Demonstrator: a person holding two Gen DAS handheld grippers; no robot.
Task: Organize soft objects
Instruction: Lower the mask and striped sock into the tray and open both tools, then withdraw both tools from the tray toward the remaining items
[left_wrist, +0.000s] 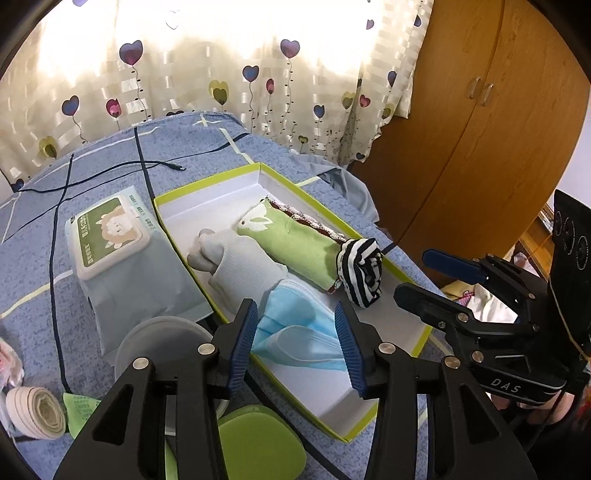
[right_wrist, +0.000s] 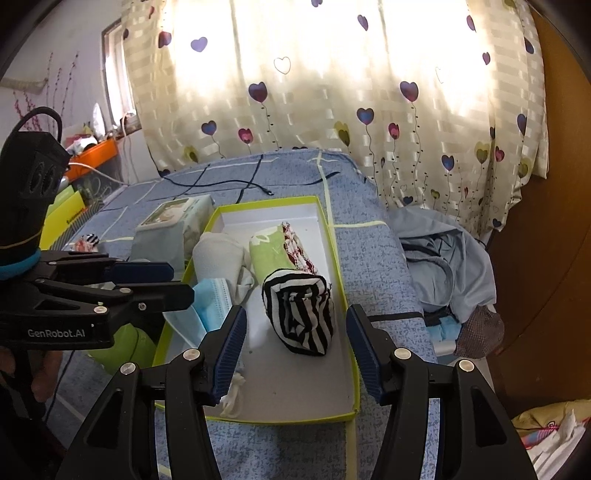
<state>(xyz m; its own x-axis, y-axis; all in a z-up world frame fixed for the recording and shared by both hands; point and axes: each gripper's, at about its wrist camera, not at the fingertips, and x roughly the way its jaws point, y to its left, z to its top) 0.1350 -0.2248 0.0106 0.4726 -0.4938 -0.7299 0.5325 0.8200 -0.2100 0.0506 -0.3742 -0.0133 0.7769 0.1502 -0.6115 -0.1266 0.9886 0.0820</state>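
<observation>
A white box with a lime-green rim (left_wrist: 192, 194) (right_wrist: 341, 258) lies on the blue bed. Inside it lie a green rabbit-print cloth (left_wrist: 295, 240) (right_wrist: 266, 251), a grey rolled sock (left_wrist: 243, 266) (right_wrist: 218, 254), a black-and-white striped roll (left_wrist: 364, 273) (right_wrist: 299, 317) and blue face masks (left_wrist: 295, 325) (right_wrist: 212, 302). My left gripper (left_wrist: 295, 347) is open, its fingers either side of the masks just above them. My right gripper (right_wrist: 295, 354) is open and empty, just short of the striped roll; it also shows in the left wrist view (left_wrist: 424, 273).
A wet-wipes pack (left_wrist: 118, 251) lies left of the box beside a black cable (left_wrist: 110, 170). A tape roll (left_wrist: 35, 413), a grey round lid (left_wrist: 162, 343) and a green lid (left_wrist: 258, 443) sit near the left gripper. Crumpled blue clothes (right_wrist: 443, 258) lie right, by a wooden wardrobe (left_wrist: 480, 129).
</observation>
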